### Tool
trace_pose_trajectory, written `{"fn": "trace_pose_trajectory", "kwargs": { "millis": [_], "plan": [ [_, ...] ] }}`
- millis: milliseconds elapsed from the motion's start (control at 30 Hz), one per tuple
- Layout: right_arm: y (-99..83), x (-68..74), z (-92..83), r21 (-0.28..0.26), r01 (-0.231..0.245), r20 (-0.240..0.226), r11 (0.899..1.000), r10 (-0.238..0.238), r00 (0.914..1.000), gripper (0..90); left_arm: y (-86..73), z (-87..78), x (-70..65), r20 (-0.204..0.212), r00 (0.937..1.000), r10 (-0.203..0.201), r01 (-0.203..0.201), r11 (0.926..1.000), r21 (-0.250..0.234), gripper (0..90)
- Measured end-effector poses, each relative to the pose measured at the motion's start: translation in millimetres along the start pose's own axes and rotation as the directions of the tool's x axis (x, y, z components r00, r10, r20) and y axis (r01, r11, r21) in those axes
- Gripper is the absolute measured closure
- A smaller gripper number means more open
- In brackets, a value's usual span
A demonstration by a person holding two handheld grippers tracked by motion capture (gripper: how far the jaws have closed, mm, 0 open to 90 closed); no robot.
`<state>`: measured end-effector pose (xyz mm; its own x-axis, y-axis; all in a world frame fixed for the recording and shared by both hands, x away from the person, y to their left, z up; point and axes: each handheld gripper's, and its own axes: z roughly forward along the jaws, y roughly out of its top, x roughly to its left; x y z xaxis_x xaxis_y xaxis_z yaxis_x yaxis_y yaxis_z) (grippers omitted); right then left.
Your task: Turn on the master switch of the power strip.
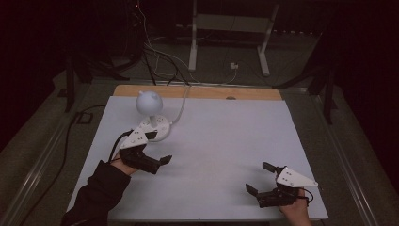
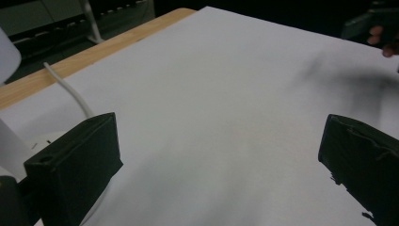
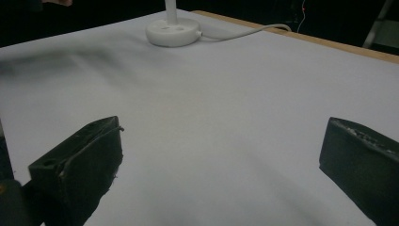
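A small white desk lamp [image 1: 149,103] with a round head stands on its disc base [image 1: 159,129] at the back left of the white table [image 1: 221,141]. My left gripper [image 1: 158,148] hovers just in front of that base, jaws wide open and empty. In the left gripper view the open left gripper [image 2: 219,165] has the lamp base [image 2: 40,141] right beside its left jaw. My right gripper [image 1: 259,178] sits near the front right, also open and empty. The right gripper view looks through the right gripper [image 3: 221,165] across bare table to the lamp base [image 3: 171,32].
The lamp's white cable [image 1: 181,110] runs off the wooden back edge [image 1: 202,92] to the floor. Behind the table are dark cables and a white-legged frame [image 1: 228,42]. The surroundings are dark.
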<state>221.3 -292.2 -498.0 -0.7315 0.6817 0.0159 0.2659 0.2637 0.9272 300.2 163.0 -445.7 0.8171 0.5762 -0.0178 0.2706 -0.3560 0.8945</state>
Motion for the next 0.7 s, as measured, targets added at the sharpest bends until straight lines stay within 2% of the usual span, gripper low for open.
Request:
{"fn": "trace_pose_trajectory", "kwargs": {
  "millis": [200,333,367,400,467,500,533,567,633,700],
  "plan": [
    [-0.2,-0.1,0.3,0.001,0.001,-0.001,1.000,-0.001,1.0000,0.0,2.3,10.1,4.2,-0.040,0.9991,-0.013,0.013,0.9999,0.003,0.1],
    [-0.1,-0.2,-0.1,-0.001,-0.001,-0.002,1.000,0.001,1.0000,0.0,2.7,19.0,7.0,-0.074,0.9966,-0.035,0.036,0.9993,0.006,0.1],
    [0.0,-0.1,-0.3,0.000,0.000,0.000,1.000,0.000,1.0000,0.0,2.4,23.8,7.7,-0.105,0.9937,-0.038,0.039,0.9992,0.010,0.1],
    [0.0,-0.3,-0.3,-0.002,-0.003,-0.002,1.000,0.003,1.0000,0.0,2.4,23.8,7.7,-0.105,0.9937,-0.038,0.039,0.9992,0.010,0.1],
    [-0.1,-0.4,-0.3,-0.003,-0.004,-0.003,1.000,0.004,1.0000,0.0,1.8,27.7,9.0,-0.131,0.9903,-0.046,0.047,0.9988,0.008,0.1],
    [-0.1,-0.2,-0.5,-0.001,-0.002,-0.002,1.000,0.002,1.0000,0.0,1.1,31.3,10.6,-0.158,0.9859,-0.054,0.055,0.9985,0.002,0.2],
    [-0.1,-0.2,-0.5,-0.001,-0.002,-0.002,1.000,0.002,1.0000,0.0,1.1,31.3,10.6,-0.158,0.9859,-0.054,0.055,0.9985,0.002,0.2],
    [0.1,-0.4,-0.8,-0.003,-0.003,-0.002,1.000,0.003,1.0000,0.0,0.2,34.7,12.5,-0.176,0.9821,-0.067,0.068,0.9977,-0.005,0.1],
    [0.1,-0.6,-1.0,-0.003,-0.004,-0.002,1.000,0.004,1.0000,0.0,-0.3,36.3,13.4,-0.177,0.9810,-0.080,0.079,0.9968,-0.012,0.2],
    [0.0,-0.7,-1.2,-0.004,-0.004,-0.002,1.000,0.003,1.0000,0.0,-1.3,39.1,15.0,-0.193,0.9762,-0.100,0.098,0.9950,-0.022,0.1]
  ]
}}
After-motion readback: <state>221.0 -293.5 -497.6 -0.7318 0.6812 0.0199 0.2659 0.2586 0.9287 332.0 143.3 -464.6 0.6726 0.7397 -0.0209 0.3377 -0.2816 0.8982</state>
